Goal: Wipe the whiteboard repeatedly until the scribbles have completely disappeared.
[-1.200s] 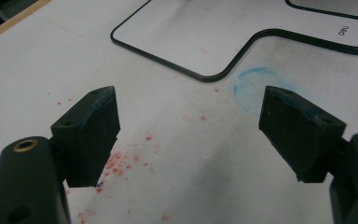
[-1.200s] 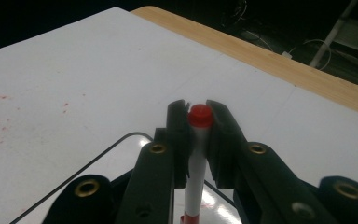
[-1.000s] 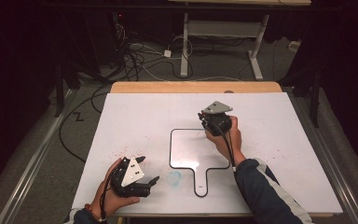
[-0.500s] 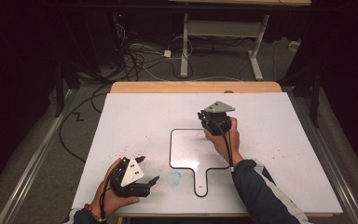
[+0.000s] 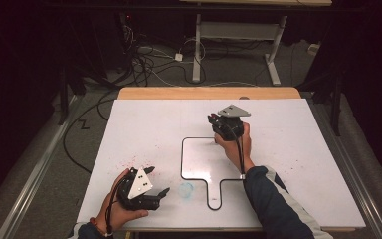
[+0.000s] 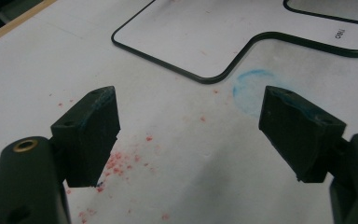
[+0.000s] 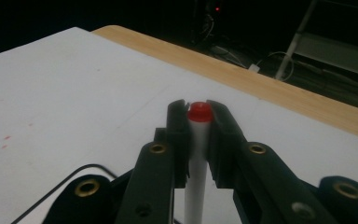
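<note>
Right gripper (image 7: 196, 122) clamped on marker – position nearly unchanged

Jaws pinch the white marker (image 7: 195, 186) with red cap (image 7: 199, 112), held over the top edge of the black outline (image 5: 199, 164) as one second before. Left gripper (image 5: 151, 181) – jaws spread, empty – rests unmoved on the white worktop (image 5: 303, 149) beside red specks (image 6: 121, 161).
</note>
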{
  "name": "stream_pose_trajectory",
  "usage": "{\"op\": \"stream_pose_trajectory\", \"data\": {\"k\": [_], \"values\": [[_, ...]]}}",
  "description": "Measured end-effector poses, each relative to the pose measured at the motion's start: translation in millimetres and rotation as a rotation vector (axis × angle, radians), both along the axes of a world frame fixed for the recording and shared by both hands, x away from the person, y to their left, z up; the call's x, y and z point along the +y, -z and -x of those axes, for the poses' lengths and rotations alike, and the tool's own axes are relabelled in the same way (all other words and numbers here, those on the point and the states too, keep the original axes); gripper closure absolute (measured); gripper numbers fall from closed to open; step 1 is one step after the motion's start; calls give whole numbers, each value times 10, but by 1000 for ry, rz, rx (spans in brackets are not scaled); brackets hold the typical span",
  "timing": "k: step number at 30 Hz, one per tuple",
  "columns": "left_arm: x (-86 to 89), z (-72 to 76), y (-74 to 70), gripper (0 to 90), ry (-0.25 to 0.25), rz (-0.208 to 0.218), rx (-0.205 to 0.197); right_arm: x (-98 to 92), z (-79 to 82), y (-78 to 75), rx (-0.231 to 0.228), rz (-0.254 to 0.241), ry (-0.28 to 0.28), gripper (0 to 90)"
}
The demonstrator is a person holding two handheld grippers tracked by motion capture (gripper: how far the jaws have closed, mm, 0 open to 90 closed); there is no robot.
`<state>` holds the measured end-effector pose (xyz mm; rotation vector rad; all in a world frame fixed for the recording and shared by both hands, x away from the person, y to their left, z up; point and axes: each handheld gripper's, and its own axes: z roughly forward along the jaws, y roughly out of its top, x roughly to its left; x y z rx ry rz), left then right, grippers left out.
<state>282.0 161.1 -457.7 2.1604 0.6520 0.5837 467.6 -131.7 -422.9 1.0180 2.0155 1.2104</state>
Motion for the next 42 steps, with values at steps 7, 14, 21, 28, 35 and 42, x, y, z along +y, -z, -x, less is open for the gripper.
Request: {"op": "stream_pose_trajectory", "data": {"k": [7,14,21,28,35,42], "values": [[-6,-8,3,193,5,-5,4,64,-34,20,16,-62,-49,810],[5,0,2,193,3,-1,2,79,-45,16,15,-49,-43,810],[-2,-3,2,193,4,-4,2,149,47,32,52,-103,-121,810],[0,-1,4,193,2,-5,2,209,74,21,21,-40,-115,810],[6,0,2,193,1,3,1,119,39,42,14,-69,-82,810],[0,9,-3,193,4,-6,-1,158,105,44,10,-55,-124,810]]}}
